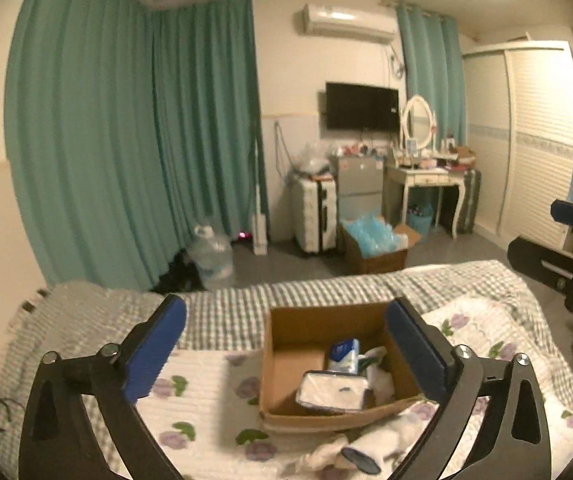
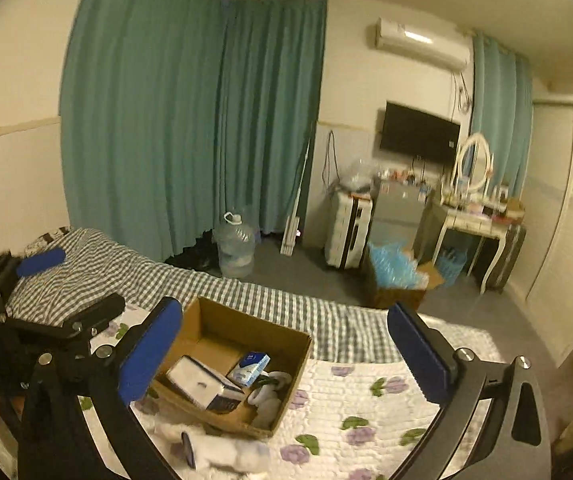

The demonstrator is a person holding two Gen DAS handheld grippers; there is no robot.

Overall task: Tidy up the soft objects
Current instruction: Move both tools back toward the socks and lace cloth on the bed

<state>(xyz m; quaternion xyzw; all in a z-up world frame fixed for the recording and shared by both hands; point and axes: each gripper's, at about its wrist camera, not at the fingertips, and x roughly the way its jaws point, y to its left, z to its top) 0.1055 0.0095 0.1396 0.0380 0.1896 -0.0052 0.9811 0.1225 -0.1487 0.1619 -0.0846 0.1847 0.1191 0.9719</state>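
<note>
An open cardboard box (image 1: 286,364) (image 2: 286,344) sits on the bed. It holds a large tissue pack (image 1: 332,392) (image 2: 202,386), a small blue-and-white tissue pack (image 1: 344,356) (image 2: 251,368) and white soft items (image 1: 380,376) (image 2: 268,400). More white soft things with a dark blue piece (image 1: 360,454) (image 2: 222,450) lie on the quilt just in front of the box. My left gripper (image 1: 286,340) is open and empty above the box. My right gripper (image 2: 286,344) is open and empty, to the right of the box. The left gripper also shows at the left of the right wrist view (image 2: 70,284).
The bed has a floral quilt (image 1: 190,400) (image 2: 366,408) over a checked sheet (image 1: 226,316) (image 2: 246,292). On the floor beyond stand a water jug (image 1: 211,254), a suitcase (image 1: 314,212), a box of blue bags (image 1: 378,244) and a dressing table (image 1: 426,184).
</note>
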